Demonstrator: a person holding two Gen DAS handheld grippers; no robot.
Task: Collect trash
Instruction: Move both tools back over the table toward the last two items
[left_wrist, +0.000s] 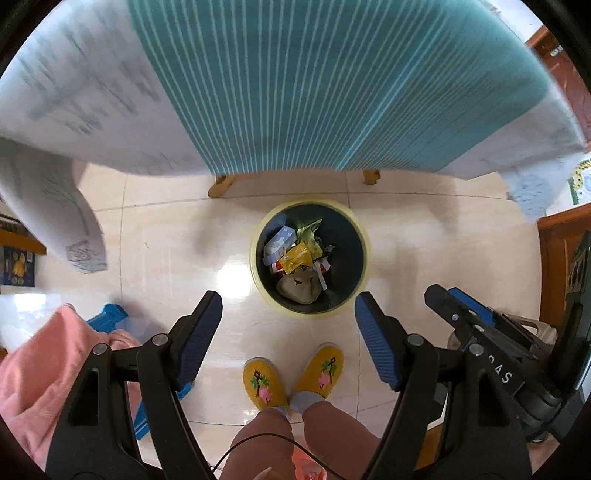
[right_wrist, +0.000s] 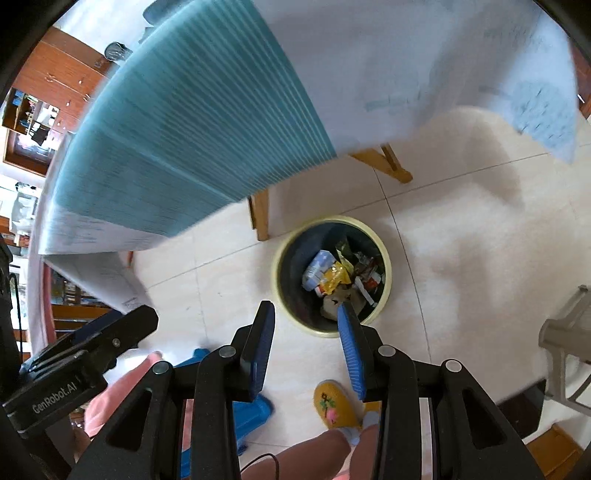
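A round trash bin with a pale yellow rim (left_wrist: 254, 258) stands on the tiled floor just in front of the table. Inside lie a yellow wrapper (left_wrist: 297, 256), a white and blue carton (left_wrist: 279, 240), green foil and a beige crumpled lump (left_wrist: 299, 290). My left gripper (left_wrist: 288, 297) hangs high above the bin's near edge, open wide and empty. In the right wrist view the same bin (right_wrist: 275, 275) and its trash (right_wrist: 332, 277) lie below my right gripper (right_wrist: 306, 308), whose jaws stand partly apart with nothing between them. Each gripper shows at the edge of the other's view.
A table under a teal striped cloth (left_wrist: 332, 92) and a white printed cloth fills the far side; its wooden legs (left_wrist: 221, 184) stand behind the bin. The person's yellow slippers (left_wrist: 264, 384) are near the bin, a blue plastic stool (right_wrist: 255, 406) on the left, a grey chair (right_wrist: 565, 350) on the right.
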